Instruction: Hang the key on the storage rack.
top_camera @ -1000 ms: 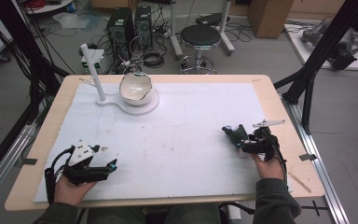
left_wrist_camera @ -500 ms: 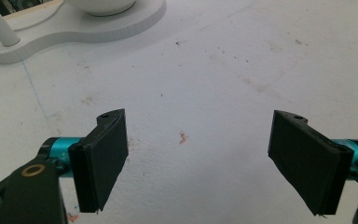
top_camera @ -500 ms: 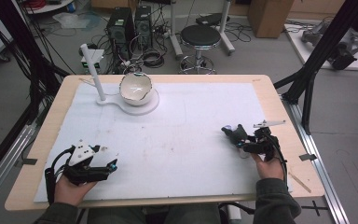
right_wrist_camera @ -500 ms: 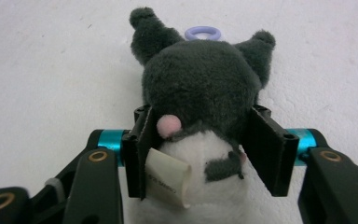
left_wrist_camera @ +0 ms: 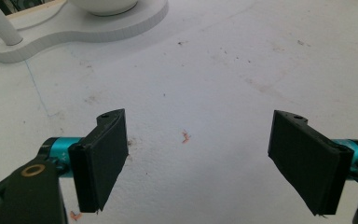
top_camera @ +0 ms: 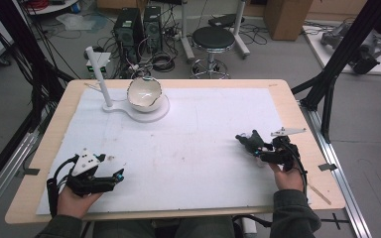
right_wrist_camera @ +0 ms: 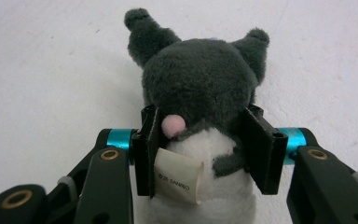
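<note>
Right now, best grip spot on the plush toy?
Its soft white-and-grey body, below the head, squeezed from both sides. The right gripper, whose jaws have just been closing, already pinches the plush toy there, coming from behind, by the pink tail and tag. The head is wider.

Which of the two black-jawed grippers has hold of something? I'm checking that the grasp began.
The right gripper: its jaws have just closed and press both sides of the dark grey and white plush toy. The left gripper stands wide open over the bare white mat.
</note>
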A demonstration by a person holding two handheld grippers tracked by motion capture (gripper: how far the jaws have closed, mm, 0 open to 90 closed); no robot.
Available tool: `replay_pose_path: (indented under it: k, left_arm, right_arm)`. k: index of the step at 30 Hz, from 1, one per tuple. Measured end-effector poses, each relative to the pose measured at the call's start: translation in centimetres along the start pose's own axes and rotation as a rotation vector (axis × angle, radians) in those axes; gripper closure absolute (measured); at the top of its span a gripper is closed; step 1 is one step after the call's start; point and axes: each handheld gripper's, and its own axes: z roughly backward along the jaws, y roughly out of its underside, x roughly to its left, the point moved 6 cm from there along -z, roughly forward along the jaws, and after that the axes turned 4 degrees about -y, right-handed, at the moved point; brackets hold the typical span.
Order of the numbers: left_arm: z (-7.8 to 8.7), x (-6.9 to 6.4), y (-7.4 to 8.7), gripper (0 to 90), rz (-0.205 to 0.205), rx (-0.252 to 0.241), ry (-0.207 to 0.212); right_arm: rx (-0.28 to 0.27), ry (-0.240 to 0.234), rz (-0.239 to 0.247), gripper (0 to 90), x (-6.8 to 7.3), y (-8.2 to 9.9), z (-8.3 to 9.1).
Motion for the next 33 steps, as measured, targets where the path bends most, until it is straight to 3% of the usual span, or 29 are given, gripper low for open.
replay_pose_path:
  k: [33]
  left_arm:
    - [0.10,0.15,0.03,20.2,0.002,-0.002,-0.002]
  right_arm:
    - [-0.007,-0.007,0.032,52.6,0.21,-0.55,0.88]
